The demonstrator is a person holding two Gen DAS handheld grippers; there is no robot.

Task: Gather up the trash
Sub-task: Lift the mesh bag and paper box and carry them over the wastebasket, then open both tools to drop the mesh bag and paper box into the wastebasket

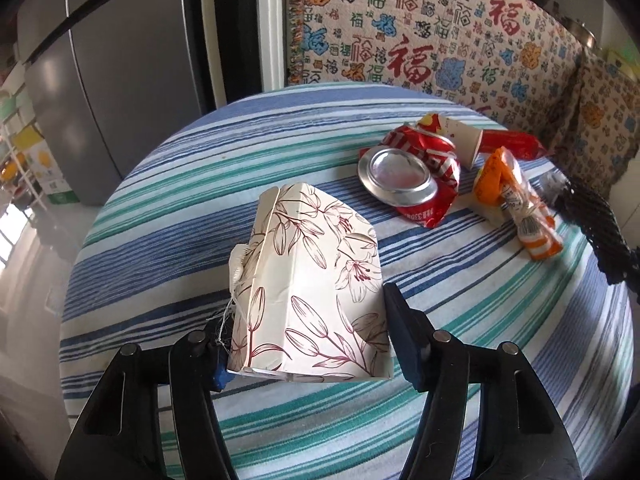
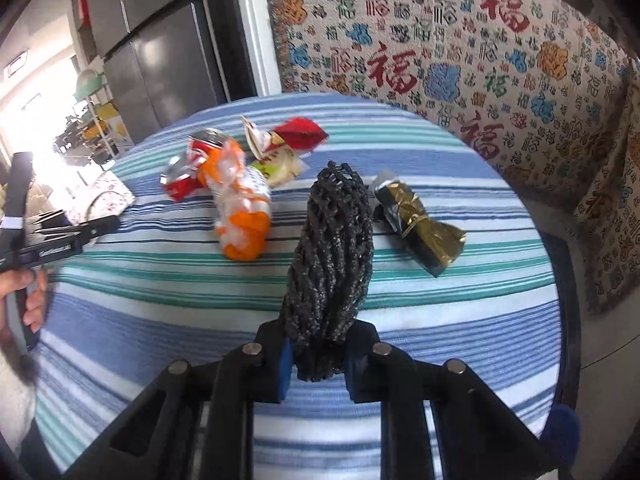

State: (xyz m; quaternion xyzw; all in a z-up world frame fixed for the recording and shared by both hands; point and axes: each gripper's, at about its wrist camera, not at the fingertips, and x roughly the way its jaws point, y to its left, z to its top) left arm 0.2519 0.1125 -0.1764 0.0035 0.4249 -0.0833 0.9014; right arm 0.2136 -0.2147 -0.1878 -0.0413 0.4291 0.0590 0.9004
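- We see the left hand-held gripper [image 1: 310,344] clamped on a floral paper bag [image 1: 310,292], one finger on each side of it; the bag lies flattened, above the striped cloth of the round surface [image 1: 168,208].
- We see the right hand-held gripper [image 2: 316,364] clamped on a black foam net sleeve [image 2: 330,256], which stands upright out of its jaws.
- Beyond the bag, toward the far right of the surface, we find a crushed red can [image 1: 408,172] with its silver end facing us, a small paper cup [image 1: 466,142] lying on its side just behind it, and a red wrapper [image 1: 512,144] further back.
- An orange and white wrapper [image 1: 516,204] lies just right of the can.
- From the right wrist view, a black and gold foil wrapper [image 2: 420,224] lies on the cloth just right of the net sleeve, apart from the other trash.
- A sofa cover printed with Chinese characters [image 1: 440,28] rises behind the surface, and a grey refrigerator [image 1: 120,80] stands at the left.
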